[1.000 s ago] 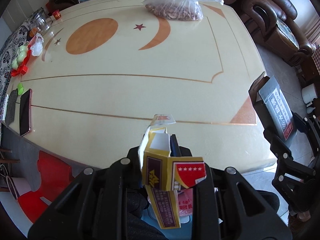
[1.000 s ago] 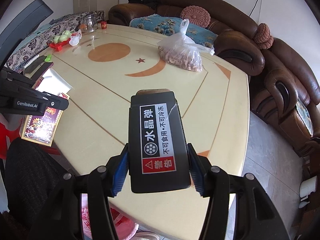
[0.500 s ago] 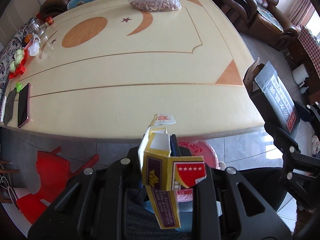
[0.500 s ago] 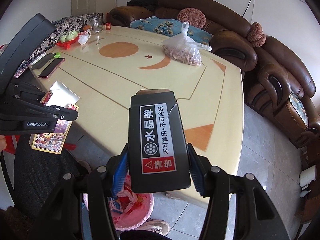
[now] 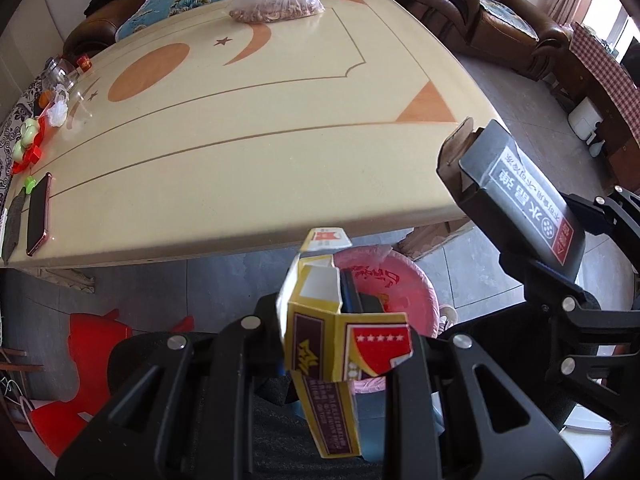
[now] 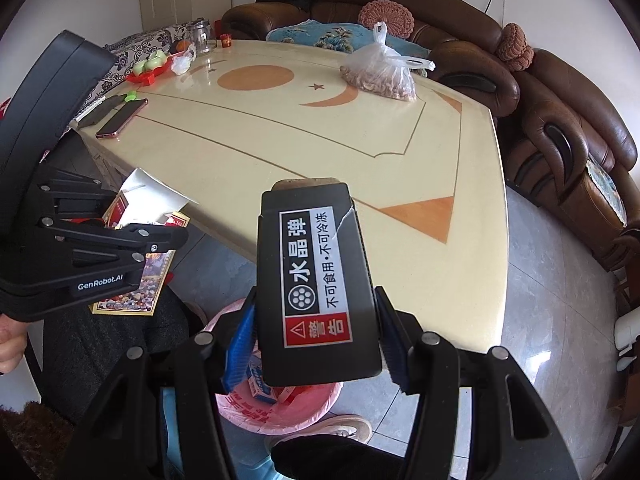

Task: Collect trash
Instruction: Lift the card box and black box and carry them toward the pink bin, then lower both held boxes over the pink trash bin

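Both claws moved off table [image 6: 280, 148] over pink bin [image 6: 280, 404] – right claw [image 6: 316, 344] clamps black box [image 6: 316, 280] lengthwise, left [image 5: 344, 344] yellow carton [image 5: 320, 344]

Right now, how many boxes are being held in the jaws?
2: a yellow carton in the left gripper, and a black box in the right gripper, both above the pink bin.

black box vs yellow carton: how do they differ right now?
The black box is intact; the yellow carton is torn open and crumpled. The black box carries a white-and-red warning label; the yellow carton has red panels with stars. The right gripper holds the black box across its width; the left gripper pinches the flattened carton. Both are held off the table, near the pink bin.
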